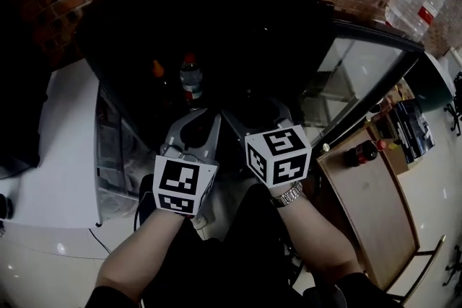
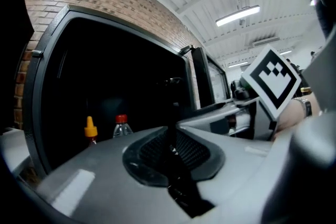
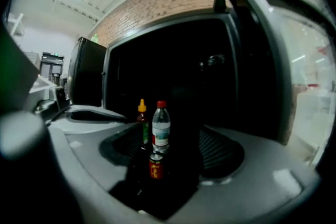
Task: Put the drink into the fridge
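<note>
Labels on the can (image 3: pixel 155 165) and water bottle (image 3: pixel 160 128) are too small to read.

The fridge interior (image 1: pixel 216 25), upper centre of the head view, is too dark to show shelves. At lower left of the left gripper view, the water bottle (image 2: pixel 121 126) and orange-capped bottle (image 2: pixel 91 131) show only their tops above the left gripper (image 2: pixel 170 136). The label on the can (image 3: pixel 155 165), low centre in the right gripper view, is too small to read.
</note>
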`<state>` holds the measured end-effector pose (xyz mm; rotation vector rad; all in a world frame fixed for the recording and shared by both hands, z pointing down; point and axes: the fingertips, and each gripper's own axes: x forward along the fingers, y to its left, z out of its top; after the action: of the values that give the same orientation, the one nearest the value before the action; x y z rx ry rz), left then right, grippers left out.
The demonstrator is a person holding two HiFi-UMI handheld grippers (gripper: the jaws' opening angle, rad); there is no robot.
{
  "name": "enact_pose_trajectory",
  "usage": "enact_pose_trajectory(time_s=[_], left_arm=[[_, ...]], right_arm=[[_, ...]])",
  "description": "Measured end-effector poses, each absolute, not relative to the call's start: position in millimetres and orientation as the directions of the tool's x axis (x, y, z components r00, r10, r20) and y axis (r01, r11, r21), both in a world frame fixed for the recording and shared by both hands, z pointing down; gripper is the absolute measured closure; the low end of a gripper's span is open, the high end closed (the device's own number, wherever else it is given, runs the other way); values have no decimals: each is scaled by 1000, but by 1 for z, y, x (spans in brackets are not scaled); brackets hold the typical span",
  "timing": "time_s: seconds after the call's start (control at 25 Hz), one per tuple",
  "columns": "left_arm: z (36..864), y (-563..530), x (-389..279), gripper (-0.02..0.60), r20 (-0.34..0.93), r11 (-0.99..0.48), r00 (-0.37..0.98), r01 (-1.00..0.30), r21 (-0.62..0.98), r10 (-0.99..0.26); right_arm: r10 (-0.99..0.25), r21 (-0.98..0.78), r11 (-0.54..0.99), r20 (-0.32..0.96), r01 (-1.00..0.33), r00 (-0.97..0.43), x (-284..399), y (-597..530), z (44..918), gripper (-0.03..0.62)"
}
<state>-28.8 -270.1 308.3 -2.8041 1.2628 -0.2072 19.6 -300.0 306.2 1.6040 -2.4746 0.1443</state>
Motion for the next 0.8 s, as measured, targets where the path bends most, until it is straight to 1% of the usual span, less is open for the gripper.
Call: enact_pose_trajectory(time_s=[0.4,0.8], left_arm=[[298,-188,52,549,102,-791,788,-590,-161,-608],[316,-98,111,549,116,-872,866,-472,-128,-486]], right_arm=[[-959,3,227,175,-974,-223,109,-197,300,264],[-974,-6,68,214,-998,-68,172,-90,322,264]])
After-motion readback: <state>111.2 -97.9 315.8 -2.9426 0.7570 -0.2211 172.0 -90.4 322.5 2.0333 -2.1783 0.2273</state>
